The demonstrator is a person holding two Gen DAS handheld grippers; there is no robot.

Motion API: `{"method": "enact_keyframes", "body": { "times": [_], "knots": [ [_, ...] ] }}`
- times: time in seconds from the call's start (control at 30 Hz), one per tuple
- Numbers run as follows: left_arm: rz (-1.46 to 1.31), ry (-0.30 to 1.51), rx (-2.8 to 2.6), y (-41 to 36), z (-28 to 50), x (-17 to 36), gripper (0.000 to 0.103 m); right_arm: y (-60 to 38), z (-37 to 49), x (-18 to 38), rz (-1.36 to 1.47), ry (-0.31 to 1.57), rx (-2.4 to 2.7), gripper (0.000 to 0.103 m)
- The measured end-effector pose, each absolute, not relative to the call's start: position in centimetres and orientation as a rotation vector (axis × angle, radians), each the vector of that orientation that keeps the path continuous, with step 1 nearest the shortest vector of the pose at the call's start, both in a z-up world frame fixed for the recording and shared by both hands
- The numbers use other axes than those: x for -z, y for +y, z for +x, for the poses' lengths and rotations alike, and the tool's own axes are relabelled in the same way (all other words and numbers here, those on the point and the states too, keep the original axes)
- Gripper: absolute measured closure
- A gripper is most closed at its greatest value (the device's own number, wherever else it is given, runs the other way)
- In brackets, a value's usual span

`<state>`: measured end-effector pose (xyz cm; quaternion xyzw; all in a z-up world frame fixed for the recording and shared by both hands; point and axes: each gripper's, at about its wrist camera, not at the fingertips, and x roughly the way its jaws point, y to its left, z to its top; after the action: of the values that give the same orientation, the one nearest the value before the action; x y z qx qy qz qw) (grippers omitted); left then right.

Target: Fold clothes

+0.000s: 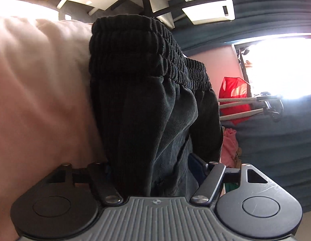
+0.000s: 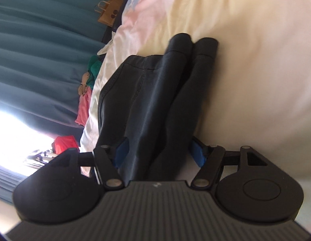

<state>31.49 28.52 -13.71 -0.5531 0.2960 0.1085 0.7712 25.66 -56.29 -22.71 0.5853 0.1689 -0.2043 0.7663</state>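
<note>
I have the left gripper [image 1: 153,166] pointed down along the dark corduroy trousers [image 1: 139,100]. They lie on the pale bedding [image 1: 35,80], with their gathered elastic waistband at the far end. The cloth bulges up between the two fingers and hides most of them, so although the jaws stand partly apart, I cannot tell whether they are pinching the fabric or just straddling it.

From the right wrist camera the picture is clearer. The right gripper [image 2: 160,150] has its jaws spread wide, and the trouser legs run between the blue pads [image 2: 197,152] without looking squeezed. The trousers [image 2: 151,92] stretch away from me here, both leg ends side by side at the far end (this view is a little blurred), and they lie flat on the cream bedding [image 2: 255,60].

A teal curtain [image 2: 35,40] hangs beyond the edge of the bed. A brown paper bag [image 2: 110,14] stands against it, and a small heap of pink and green clothes [image 2: 84,108] sits just beside the bedding. Something red [image 2: 65,142] sits near the bright window, and it also shows in the left wrist view [image 1: 231,98].
</note>
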Motion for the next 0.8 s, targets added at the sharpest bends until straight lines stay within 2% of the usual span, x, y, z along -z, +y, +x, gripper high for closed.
{"method": "enact_keyframes", "body": {
  "times": [0.03, 0.07, 0.1, 0.13, 0.17, 0.2, 0.27, 0.37, 0.53, 0.8],
  "knots": [
    [-1.173, 0.634, -0.268, 28.5, 32.2, 13.5, 0.052, -56.4, 26.6, 22.6, 1.245, 0.365, 0.459, 0.041],
    [-1.168, 0.633, -0.293, 28.5, 32.8, 13.5, 0.055, -56.6, 27.4, 22.6, 1.234, 0.373, 0.478, 0.05],
    [-1.174, 0.635, -0.313, 28.6, 33.4, 13.5, 0.057, -56.7, 28.2, 22.5, 1.226, 0.382, 0.497, 0.069],
    [-1.178, 0.632, -0.326, 28.6, 33.6, 13.3, 0.064, -56.7, 28.5, 22.4, 1.218, 0.375, 0.505, 0.079],
    [-1.166, 0.629, -0.333, 28.6, 33.7, 12.9, 0.073, -56.7, 28.7, 22.3, 1.211, 0.364, 0.512, 0.082],
    [-1.153, 0.628, -0.339, 28.5, 33.6, 12.3, 0.077, -56.6, 28.7, 22.0, 1.191, 0.354, 0.52, 0.085],
    [-1.132, 0.628, -0.351, 28.3, 33.2, 11.0, 0.085, -56.4, 28.2, 21.1, 1.197, 0.307, 0.521, 0.087],
    [-1.234, 0.641, -0.377, 29.4, 31.9, 9.6, 0.087, -56.2, 27.1, 19.3, 1.201, 0.273, 0.518, 0.089],
    [-1.231, 0.634, -0.361, 30.4, 28.0, 5.7, 0.088, -55.6, 23.5, 16.7, 1.177, 0.284, 0.51, 0.089],
    [-1.201, 0.699, -0.331, 35.8, 14.4, 2.1, 0.088, -52.7, 13.2, 16.1, 1.227, 0.346, 0.5, 0.089]
  ]
}}
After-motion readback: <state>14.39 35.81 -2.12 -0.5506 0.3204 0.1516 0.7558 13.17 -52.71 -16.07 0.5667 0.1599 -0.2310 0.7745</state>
